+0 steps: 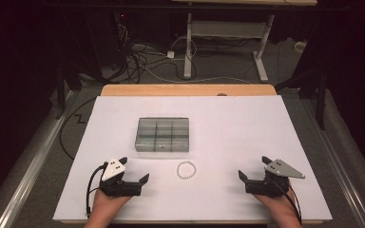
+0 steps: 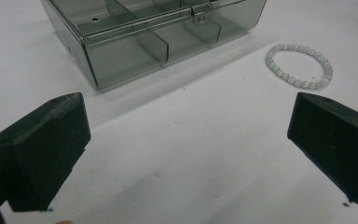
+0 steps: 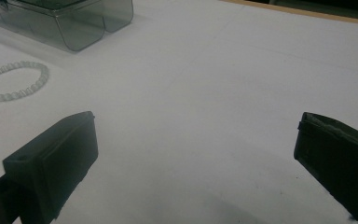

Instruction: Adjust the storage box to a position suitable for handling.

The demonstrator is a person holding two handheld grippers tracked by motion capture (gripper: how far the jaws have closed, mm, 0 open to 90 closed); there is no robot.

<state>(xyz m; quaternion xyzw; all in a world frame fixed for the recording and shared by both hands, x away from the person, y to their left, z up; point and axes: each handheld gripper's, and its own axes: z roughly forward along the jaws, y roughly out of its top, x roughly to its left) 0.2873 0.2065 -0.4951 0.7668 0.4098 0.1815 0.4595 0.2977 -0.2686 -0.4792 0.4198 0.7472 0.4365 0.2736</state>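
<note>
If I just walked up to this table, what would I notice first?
Probably the smoky clear box with little compartments, lid shut, in the middle of the white table. Just in front of it lies a ring of pale beads, a bracelet. Nearer still, the left hand-held gripper and right hand-held gripper wait open at either side.

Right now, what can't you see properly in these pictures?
- Box: in the left gripper view its far half is cut off by the top edge; in the right gripper view just a corner shows.
- Box contents: the smoky lid hides them; too small in the high view.
- Bracelet: in the right gripper view the left edge cuts it.
- Bracelet beads: too small to count in the high view.
</note>
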